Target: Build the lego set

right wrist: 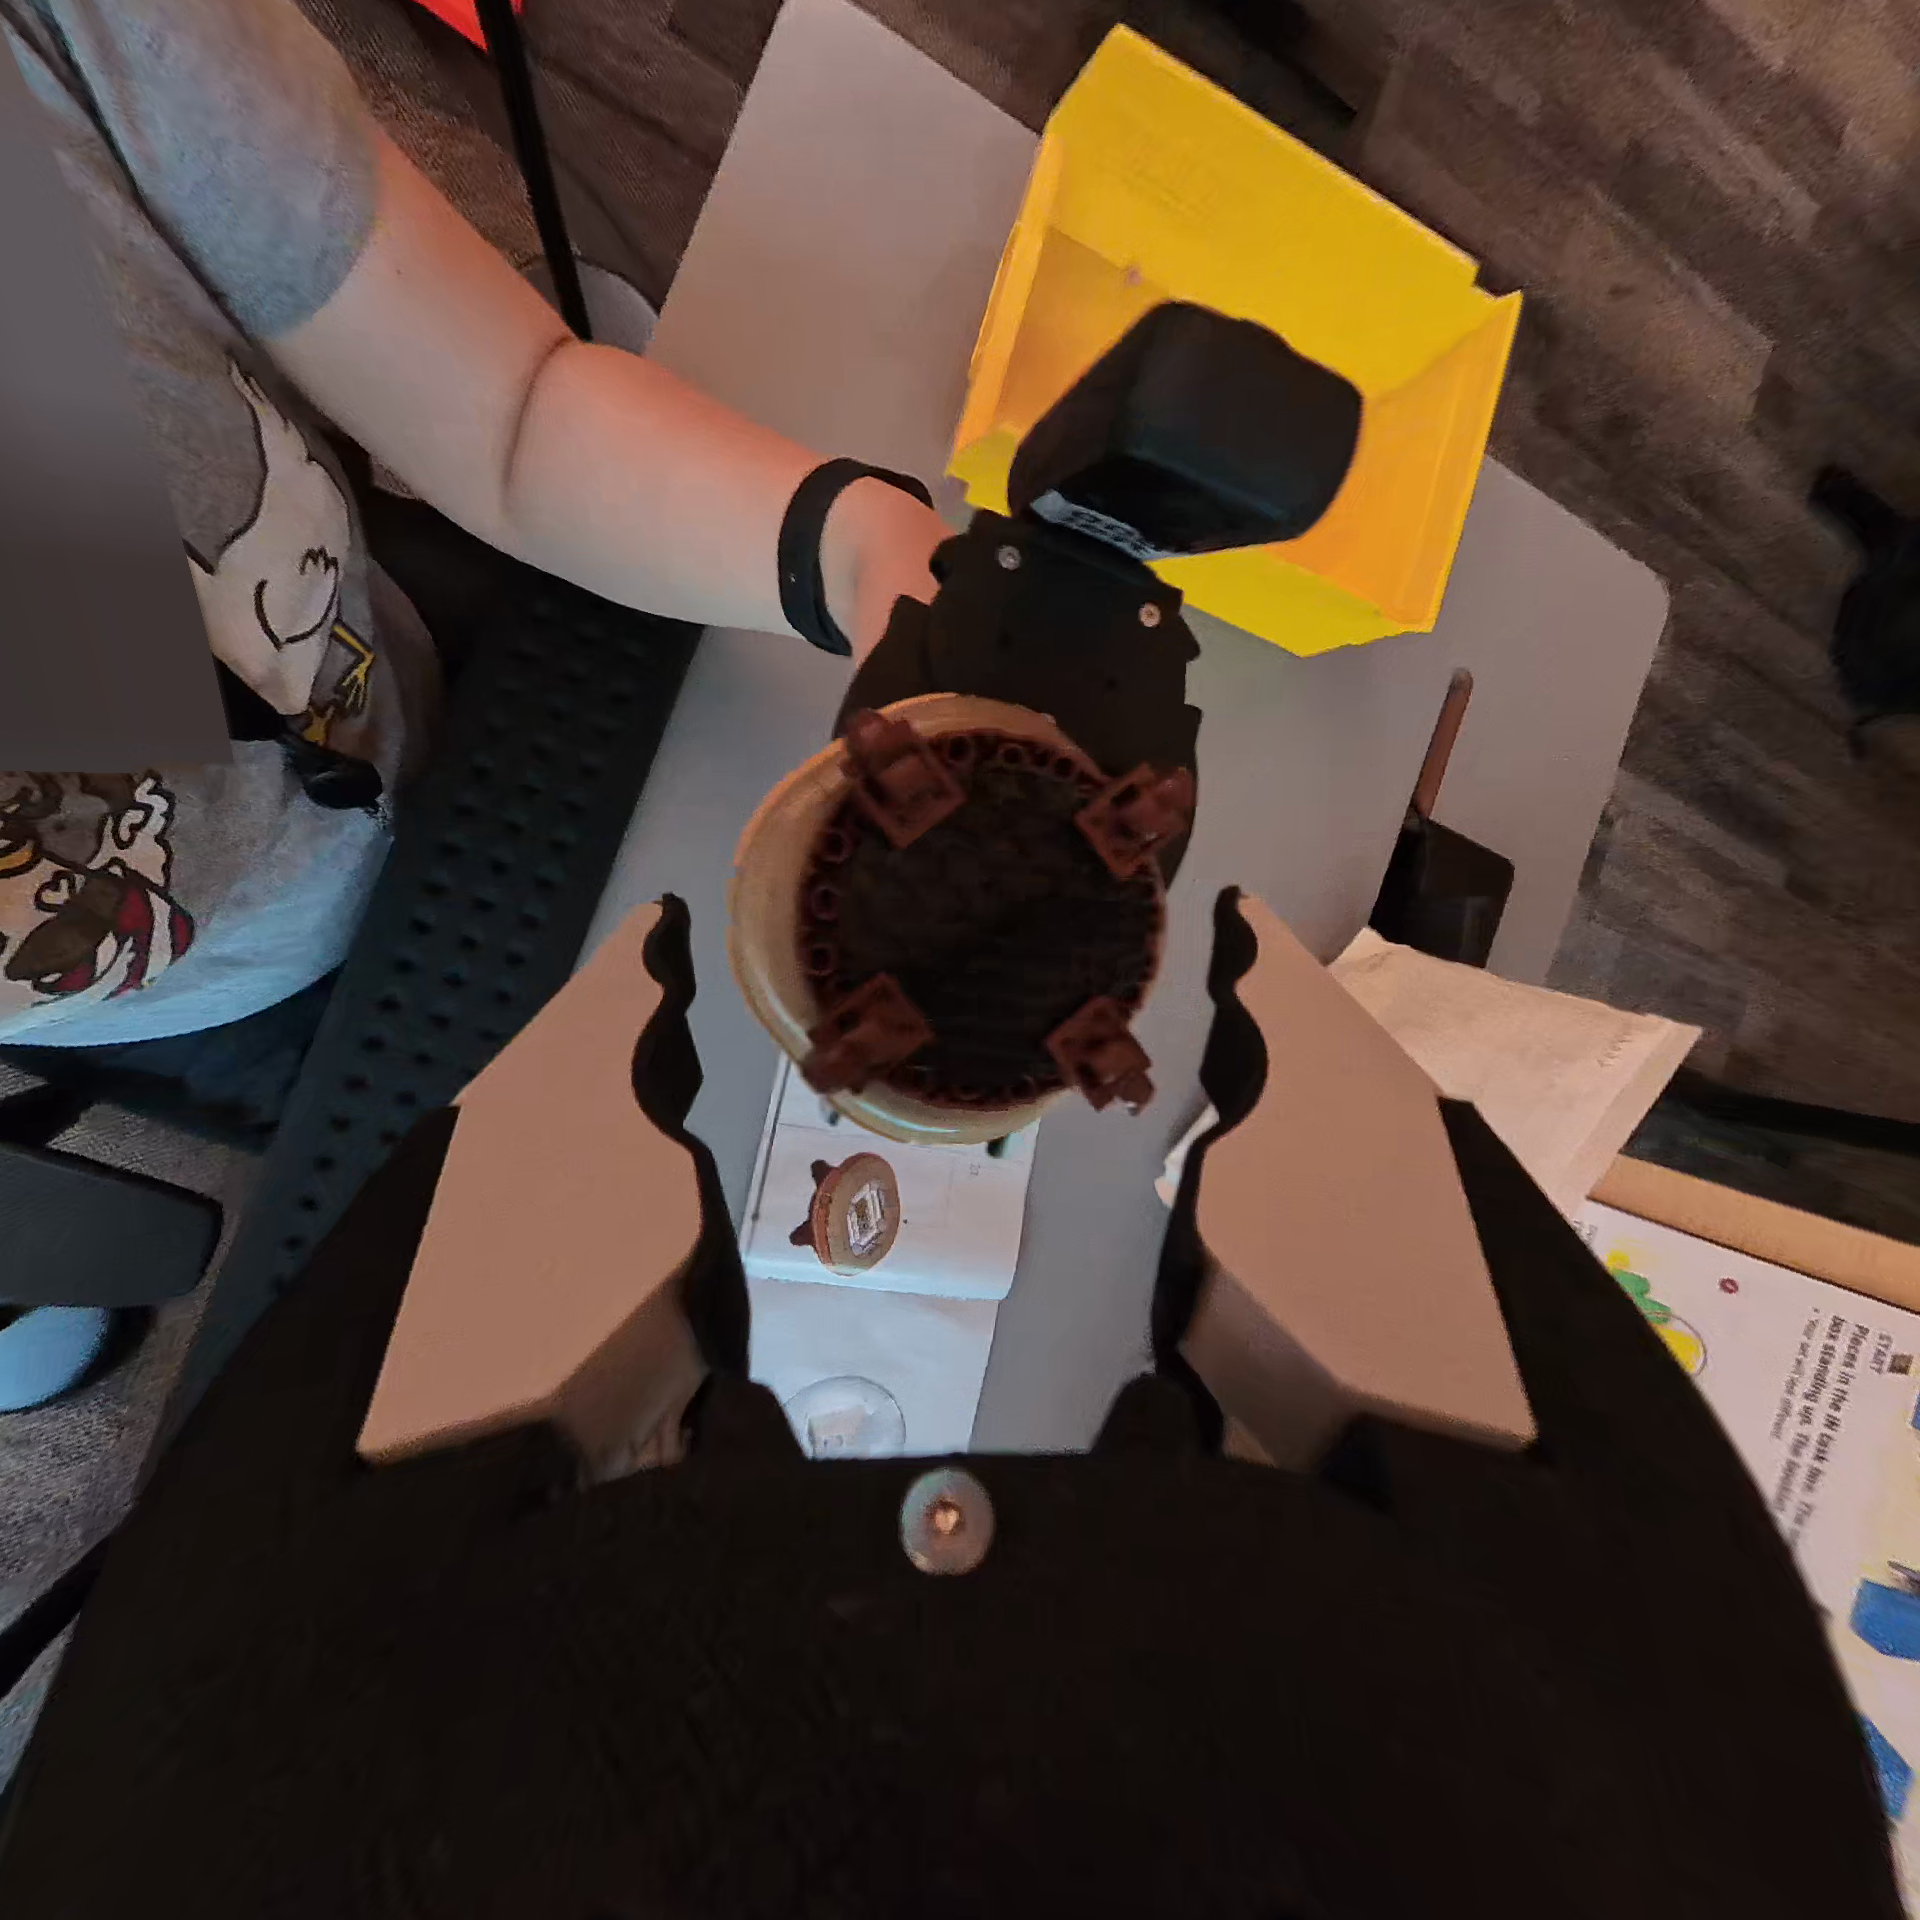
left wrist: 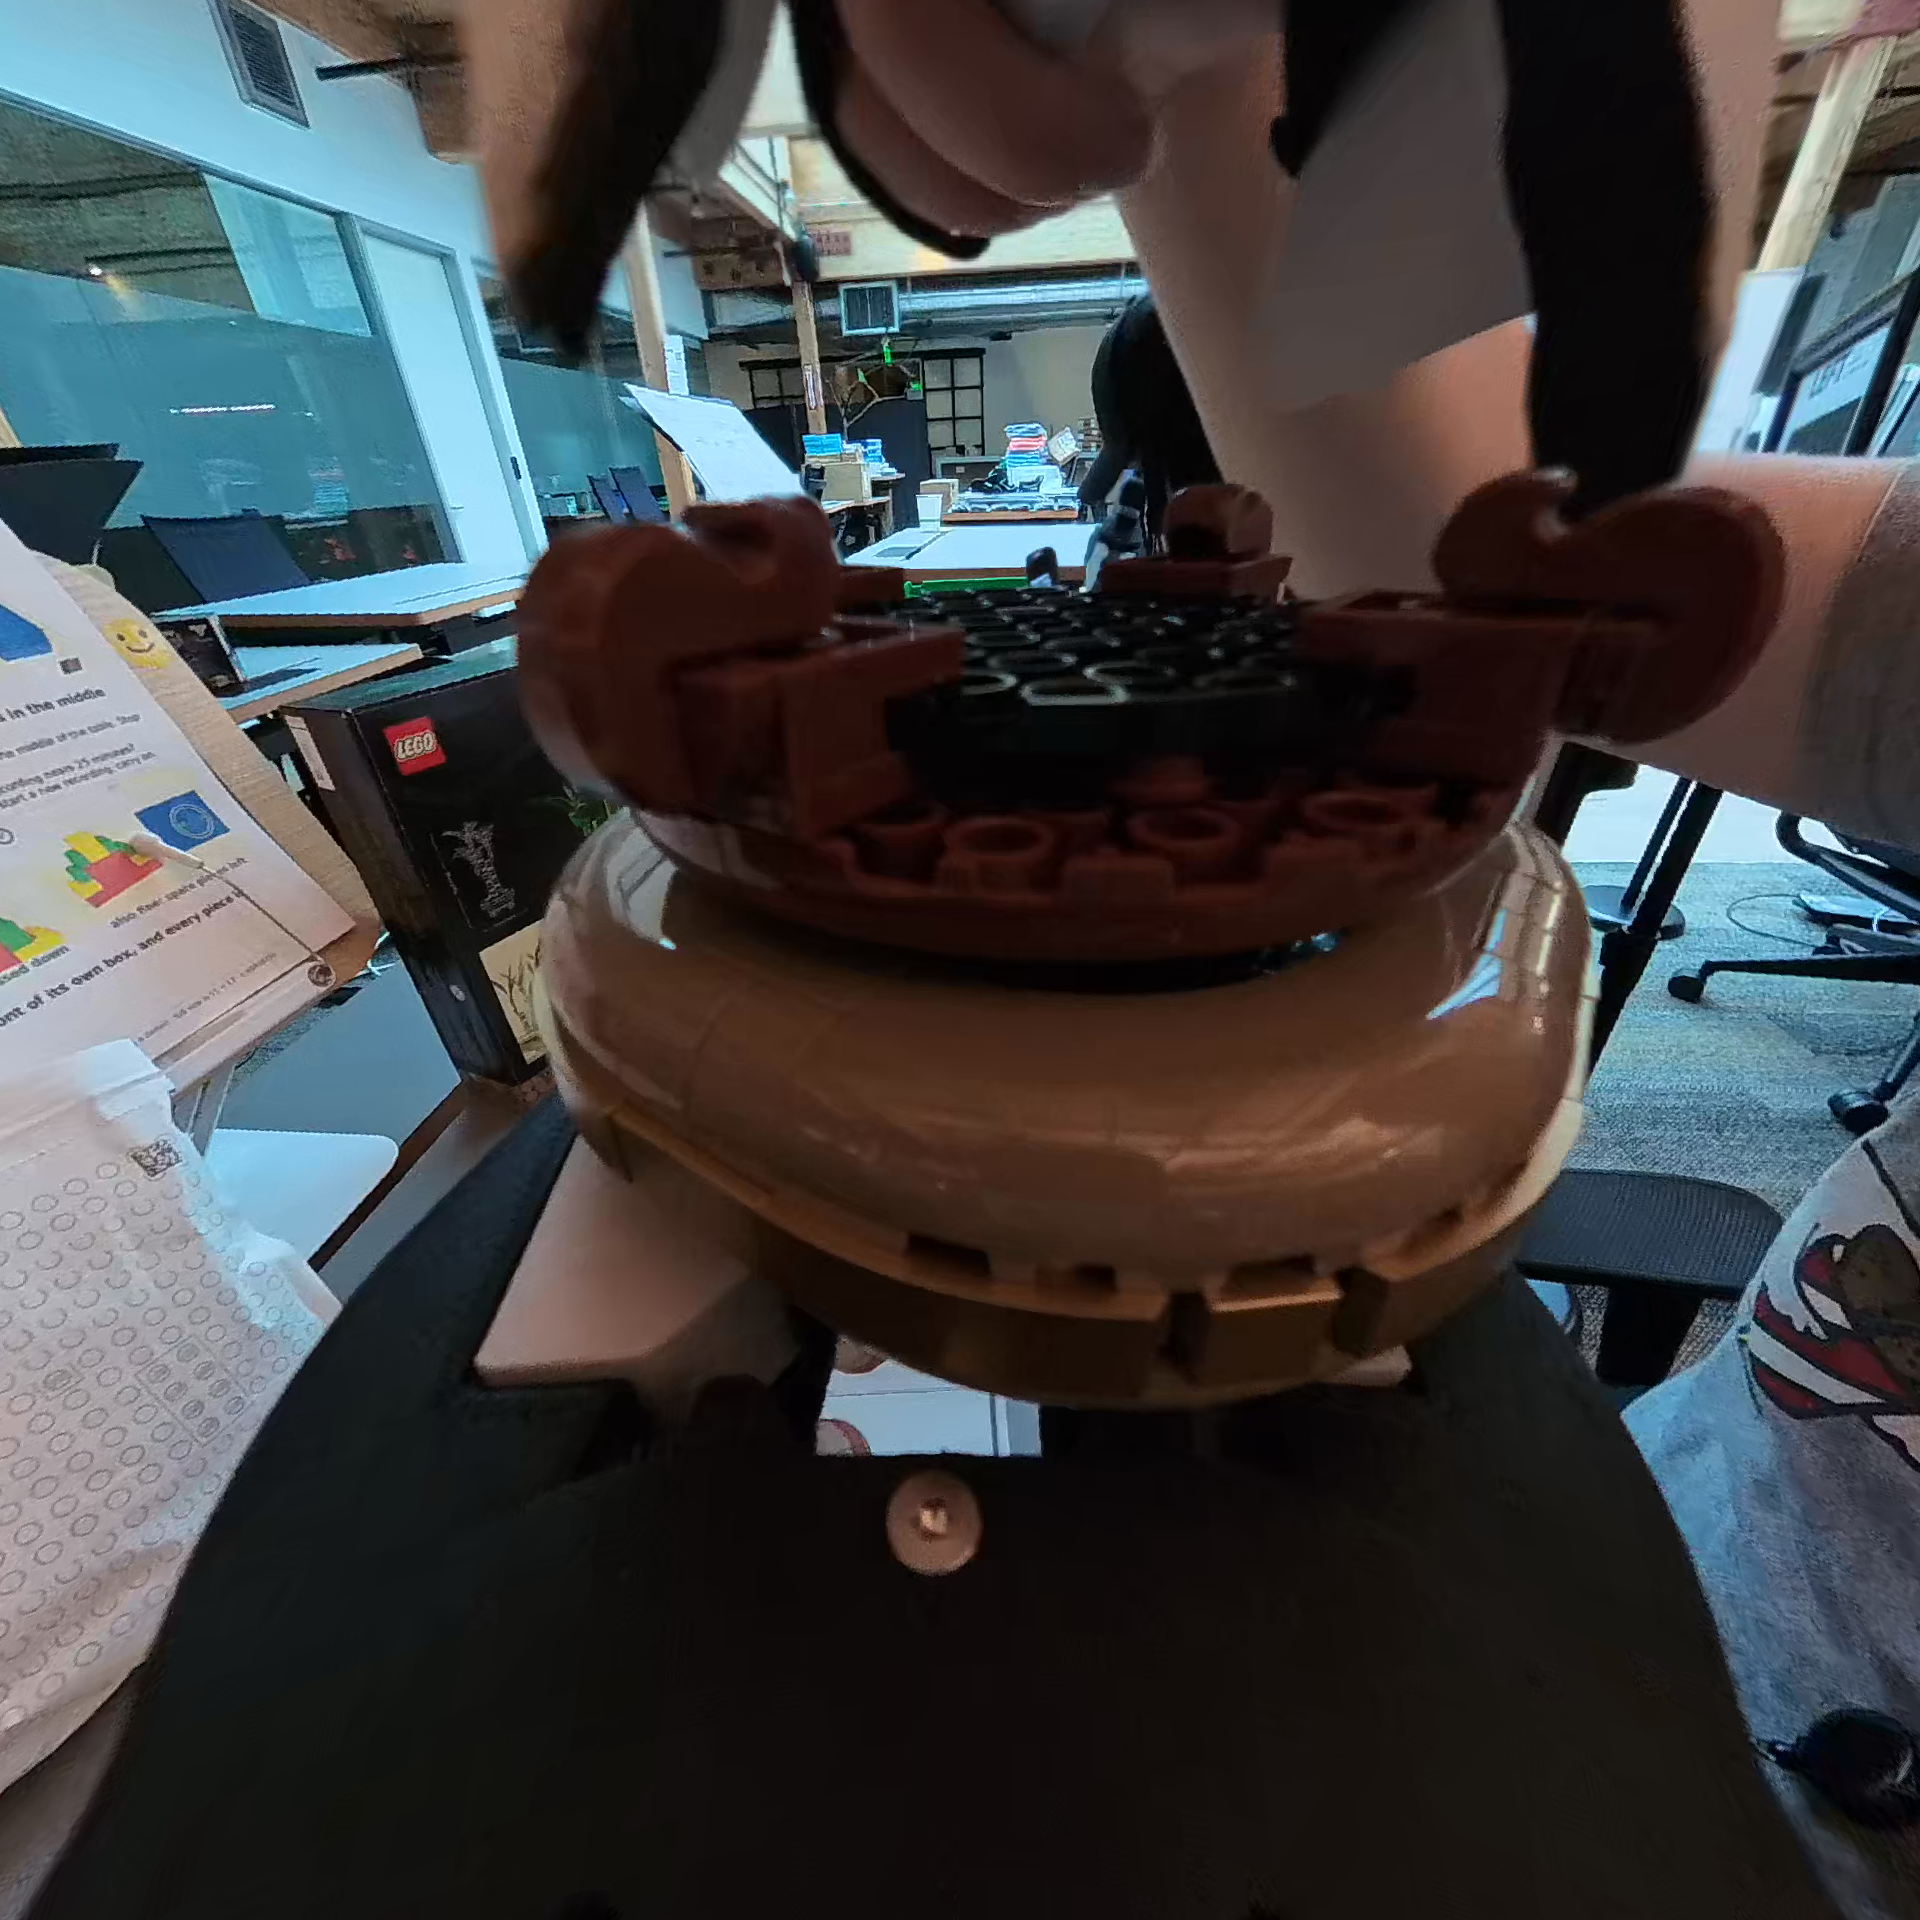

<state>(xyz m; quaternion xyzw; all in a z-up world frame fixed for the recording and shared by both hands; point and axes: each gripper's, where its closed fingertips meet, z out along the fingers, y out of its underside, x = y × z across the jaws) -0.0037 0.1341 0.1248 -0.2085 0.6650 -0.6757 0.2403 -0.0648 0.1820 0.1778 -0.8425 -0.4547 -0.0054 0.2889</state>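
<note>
Left gripper (left wrist: 1039,1382): clenched on the tan base of the round lego assembly (left wrist: 1060,1039), held low in the centre of the left wrist view. Tan ring lowermost there, dark brown studded disc above it, four brown curled pieces (left wrist: 665,644) standing out round the rim. Black core filling the middle of the disc.

Right gripper (right wrist: 951,914): released, jaws spread wide, nothing between the tan pads (right wrist: 582,1174). Poised above the assembly (right wrist: 966,914), looking down on its round face in the middle of the right wrist view. Also seen at the top of the left wrist view, as two blurred black fingers (left wrist: 1600,260) hanging over the model's far rim.

Deciding relation: model straight ahead of the open right jaws, just beyond the fingertips, not touching them. No long axis to speak of in a round disc; its face turned toward the right gripper, its stack axis running along the line of approach. Left gripper plainly the nearer, already gripping; right gripper the free one. Likely next, by judgement only: a descent onto the disc, jaws astride it or onto one curled piece.

Farther out: instruction booklet (right wrist: 883,1216) on the white table (right wrist: 852,260) below the model, yellow bin (right wrist: 1247,208) at upper right, printed sheet (right wrist: 1766,1403) at lower right, black set box (left wrist: 457,831) at left of the left wrist view.
</note>
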